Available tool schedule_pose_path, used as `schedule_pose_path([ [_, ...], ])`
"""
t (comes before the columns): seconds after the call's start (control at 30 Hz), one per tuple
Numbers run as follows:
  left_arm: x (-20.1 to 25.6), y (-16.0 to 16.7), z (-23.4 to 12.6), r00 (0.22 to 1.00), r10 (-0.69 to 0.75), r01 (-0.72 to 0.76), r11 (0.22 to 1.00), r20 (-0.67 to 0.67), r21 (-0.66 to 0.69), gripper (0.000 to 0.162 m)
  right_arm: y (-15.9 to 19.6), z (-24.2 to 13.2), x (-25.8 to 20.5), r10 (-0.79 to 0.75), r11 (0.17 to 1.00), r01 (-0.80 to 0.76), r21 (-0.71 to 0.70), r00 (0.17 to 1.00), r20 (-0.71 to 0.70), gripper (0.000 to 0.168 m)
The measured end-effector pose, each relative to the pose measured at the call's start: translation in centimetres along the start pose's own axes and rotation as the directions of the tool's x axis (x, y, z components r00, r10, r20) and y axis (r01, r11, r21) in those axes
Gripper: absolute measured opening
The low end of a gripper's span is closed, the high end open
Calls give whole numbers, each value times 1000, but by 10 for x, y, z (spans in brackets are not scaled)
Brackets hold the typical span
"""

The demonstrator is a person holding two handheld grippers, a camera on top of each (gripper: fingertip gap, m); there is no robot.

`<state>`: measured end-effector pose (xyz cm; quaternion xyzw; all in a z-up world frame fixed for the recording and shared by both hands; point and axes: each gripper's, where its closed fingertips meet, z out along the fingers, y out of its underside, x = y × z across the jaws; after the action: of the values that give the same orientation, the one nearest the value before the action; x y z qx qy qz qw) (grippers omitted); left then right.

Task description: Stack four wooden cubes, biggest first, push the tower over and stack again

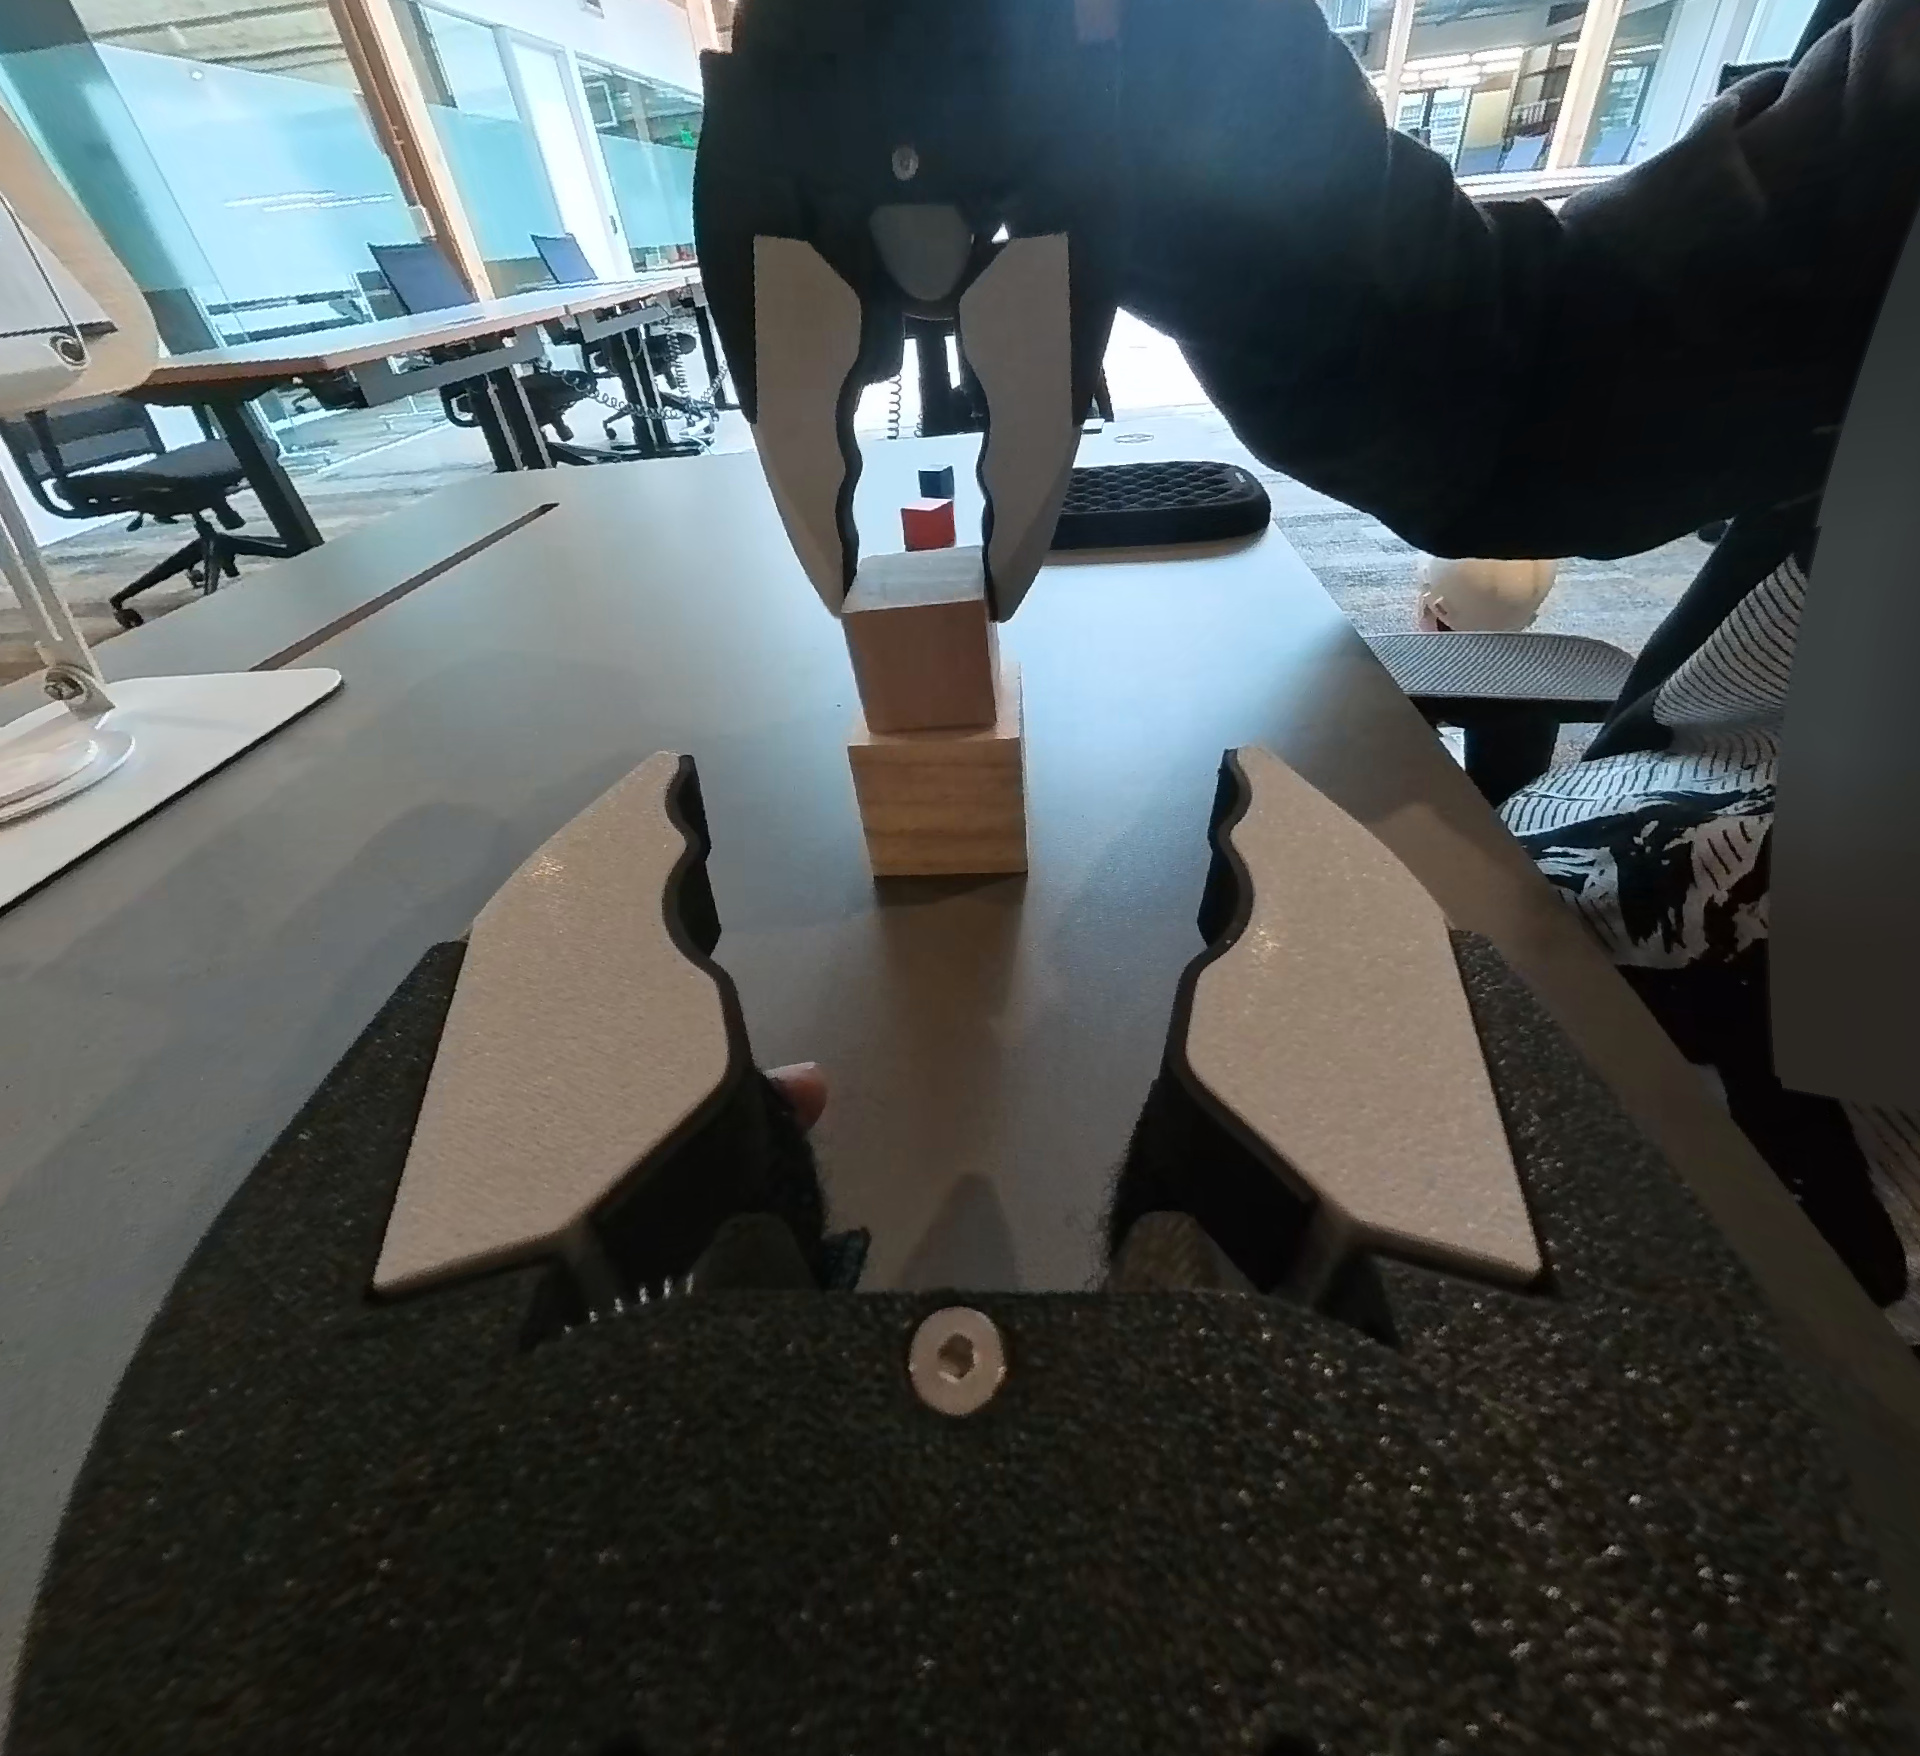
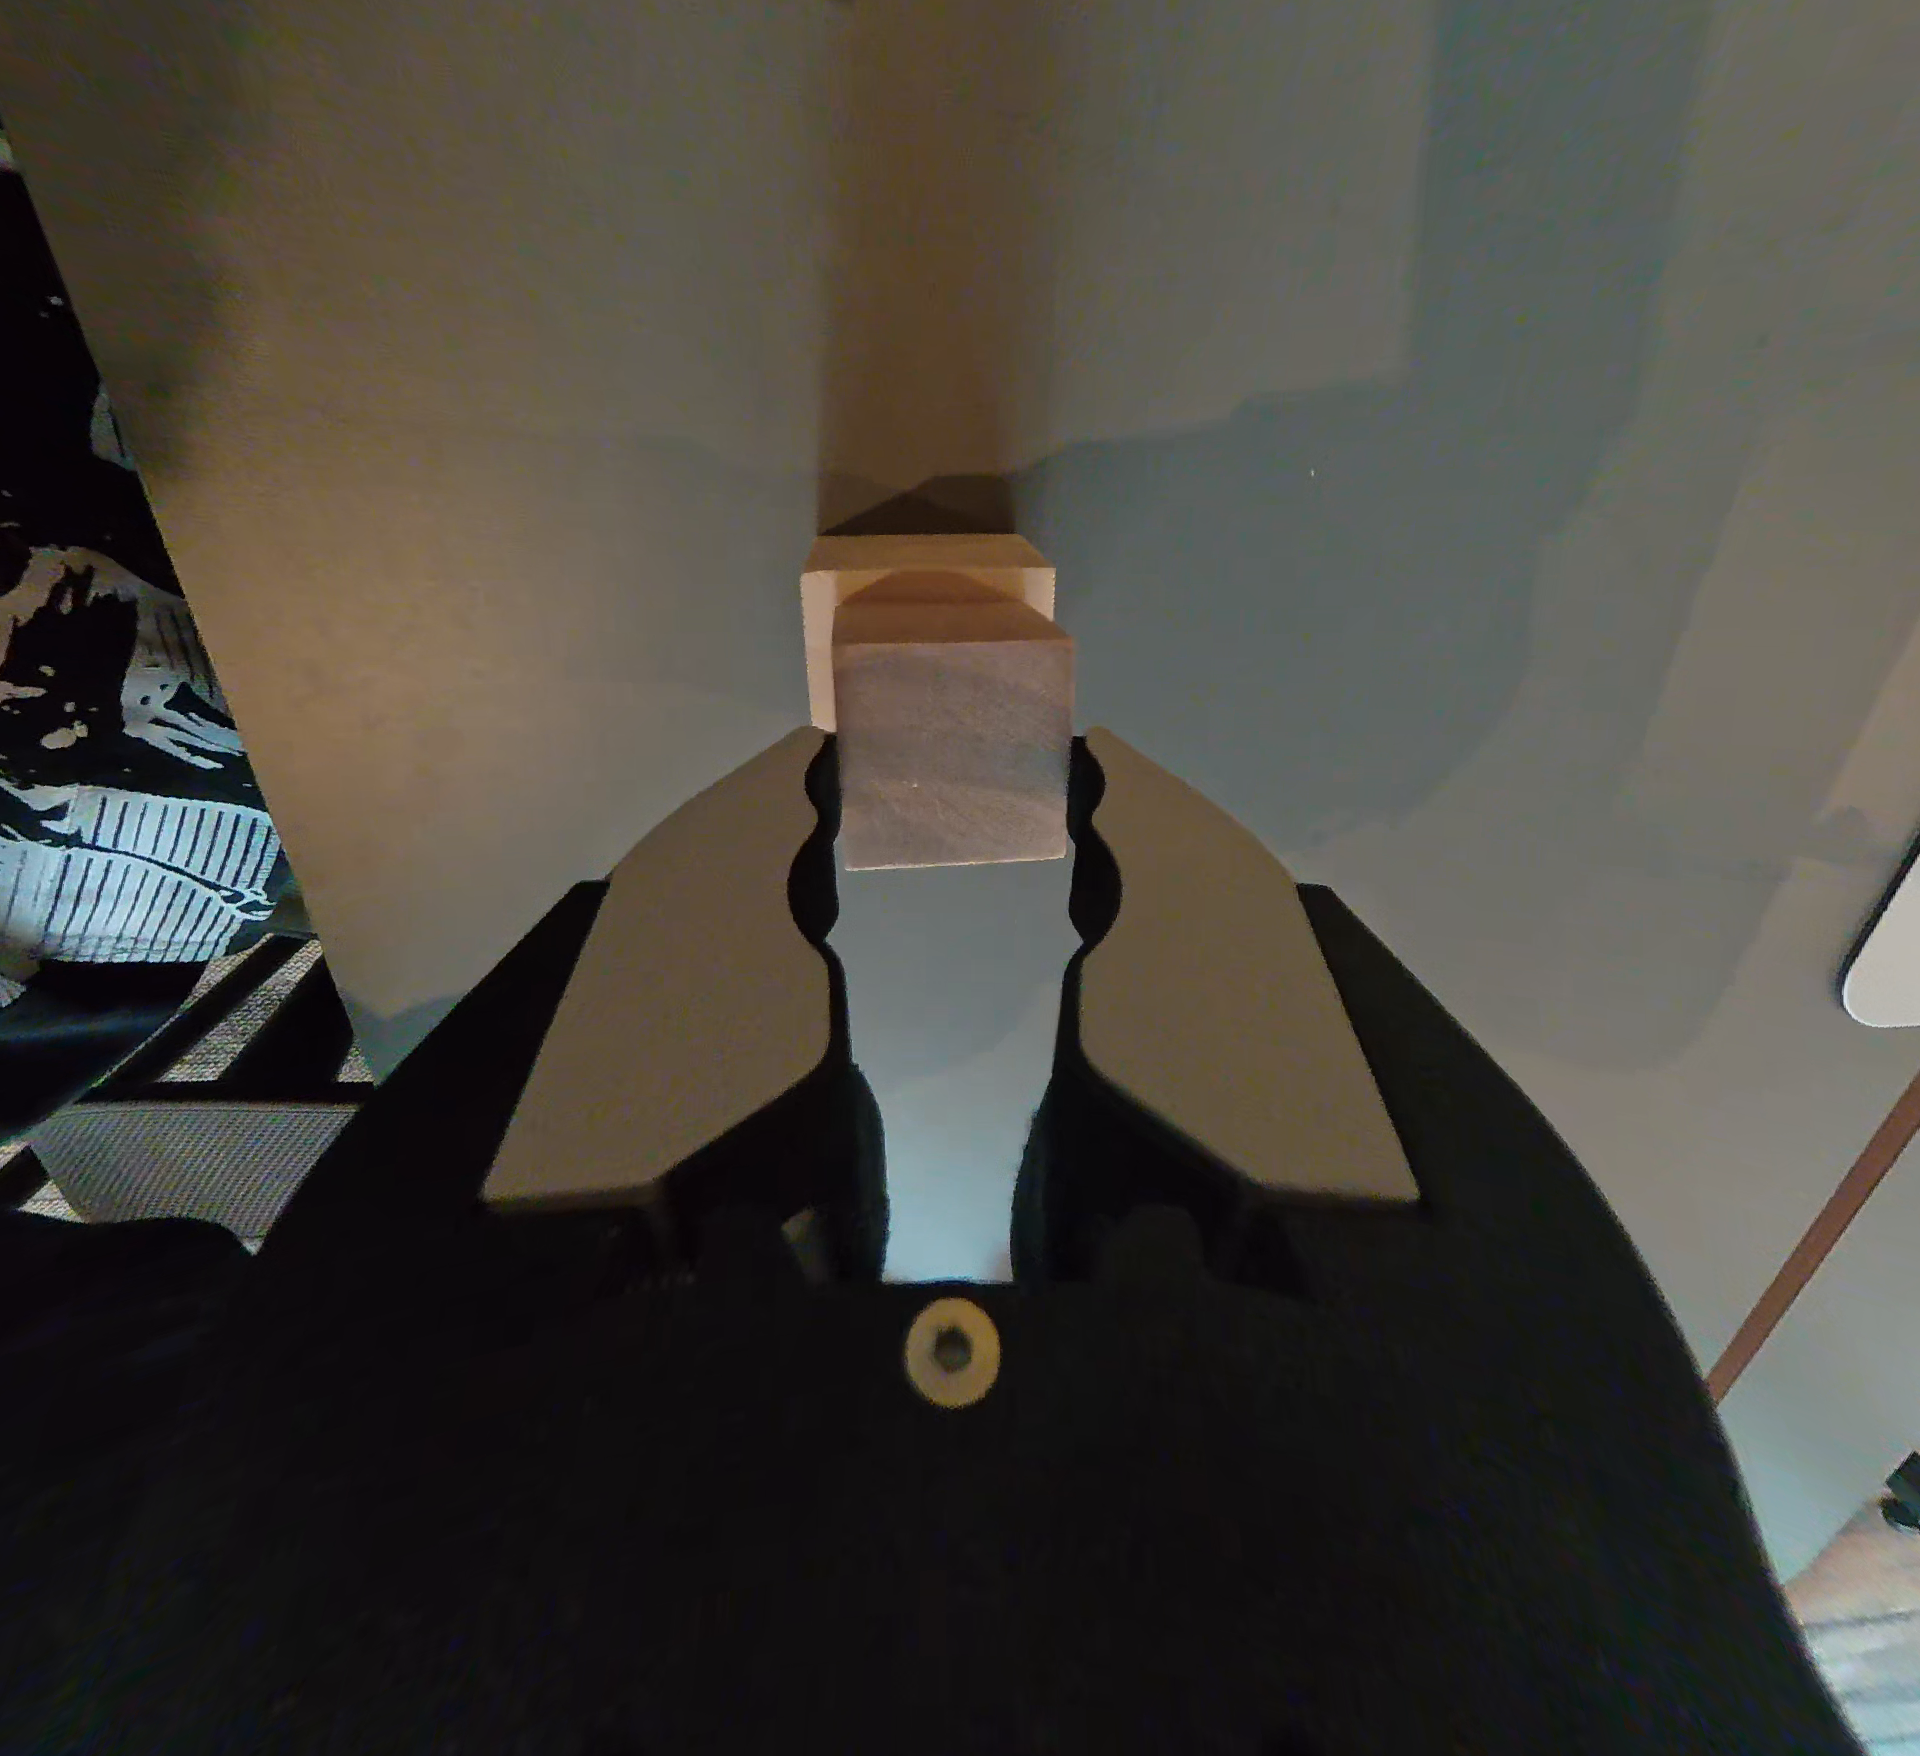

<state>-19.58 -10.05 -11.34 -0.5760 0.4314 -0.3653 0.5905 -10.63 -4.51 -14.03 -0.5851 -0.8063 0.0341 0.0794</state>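
The step in hand looks like placing the second cube (image 1: pixel 916 662) on the big cube (image 1: pixel 940 797); the second cube sits on it, shifted a little left and turned slightly, so their edges do not line up; the stack stands mid-table, just beyond the left gripper (image 1: pixel 961 807).

The right gripper (image 2: pixel 951 797) comes down from above with its fingers either side of the second cube's top; whether they are pinching it or have just let go I cannot tell, since the gaps at the sides are too fine to read. The left gripper lies low on the near side, fingers spread wide and holding nothing.

Two cubes remain, a red cube (image 1: pixel 928 524) and a blue cube (image 1: pixel 935 481), small, far behind the stack and close together; by my judgement the next move calls for freeing the second cube without nudging it, lifting clear, then reaching far for the red one, which seems the larger of the two.

The table (image 1: pixel 520 667) is dark, smooth and matte; a white lamp base (image 1: pixel 156 730) rests at its left, a black wrist rest (image 1: pixel 1164 501) at the far right; beyond are office desks, chairs and glass partitions.
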Motion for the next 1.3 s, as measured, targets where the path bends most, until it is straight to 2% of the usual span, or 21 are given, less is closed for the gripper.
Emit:
schedule_pose_path([
  [0.23,0,0,0,1000,0,0,1000,-1,0,92,1,1,0,-4,1000,4,-1,1000,5,42],
  [0.47,0,0,0,1000,1,-1,1000,-1,0,92,1,-3,-1,6,1000,-6,16,1000,3,53],
  [0.6,0,0,0,1000,1,-1,1000,-2,-1,92,4,-20,-1,12,998,-10,69,1000,-25,58],
  [0.7,0,0,0,1000,1,-1,1000,-1,-1,91,22,-43,1,43,993,-35,111,996,-75,62],
  [0.8,0,0,0,1000,1,-1,1000,-1,-2,91,66,-64,4,125,988,-112,107,984,-130,65],
  [0.93,0,0,0,1000,4,-4,1000,0,-3,91,153,-84,7,299,954,-295,49,935,-189,67],
  [1.17,1,1,1,1000,15,-15,1000,1,-13,91,305,-85,-3,584,794,-607,-38,778,-230,66],
  [1.3,0,1,1,1000,10,-10,1000,3,-11,91,364,-71,-6,684,707,-706,-41,697,-215,62],
])
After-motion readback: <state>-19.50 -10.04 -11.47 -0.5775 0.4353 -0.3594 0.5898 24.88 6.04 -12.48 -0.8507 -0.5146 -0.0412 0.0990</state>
